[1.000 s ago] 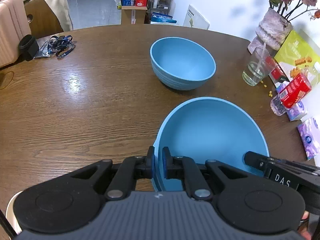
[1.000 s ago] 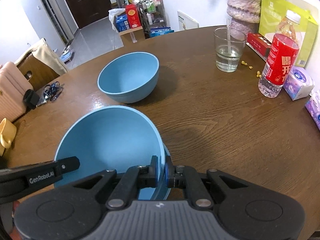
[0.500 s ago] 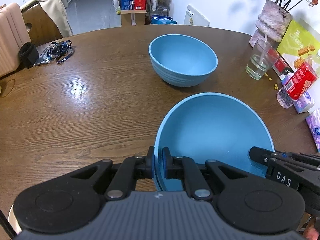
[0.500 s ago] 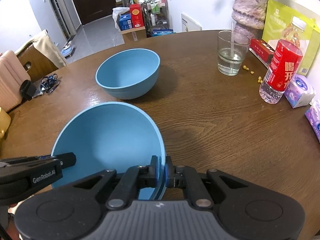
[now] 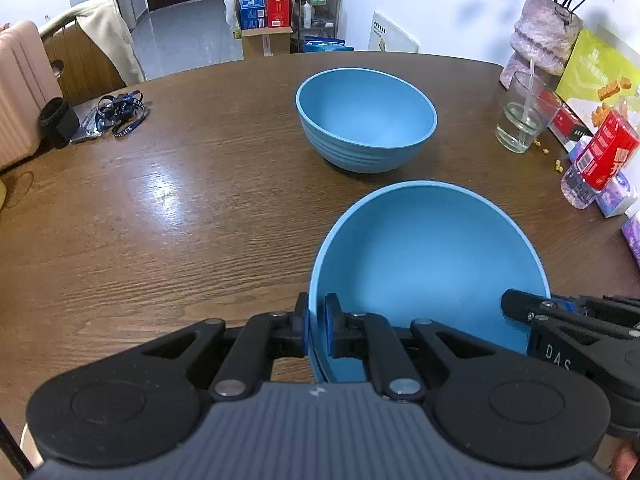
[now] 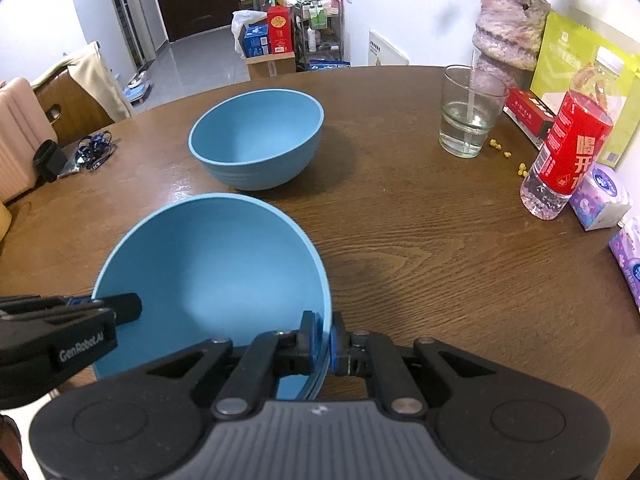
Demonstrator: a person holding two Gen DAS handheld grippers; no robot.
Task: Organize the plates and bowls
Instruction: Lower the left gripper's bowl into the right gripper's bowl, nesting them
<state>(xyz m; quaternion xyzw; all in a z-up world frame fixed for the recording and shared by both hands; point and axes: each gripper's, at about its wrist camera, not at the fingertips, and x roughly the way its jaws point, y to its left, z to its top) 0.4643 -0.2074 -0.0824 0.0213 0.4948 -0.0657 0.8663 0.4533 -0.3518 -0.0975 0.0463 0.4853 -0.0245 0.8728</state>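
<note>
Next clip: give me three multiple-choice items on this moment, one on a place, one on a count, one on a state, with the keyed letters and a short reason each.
1. Where does the glass stand?
A. inside the far bowl
B. on the table, right of the far bowl
C. on the floor

2. How many blue bowls are in view?
A. one
B. two
C. four

3. How is the near bowl held?
A. both grippers clamp its rim
B. one gripper only
C. untouched

Key:
1 B, it stands on the table right of the far bowl.
2 B, near and far.
3 A, left gripper and right gripper each pinch opposite sides of the rim.
</note>
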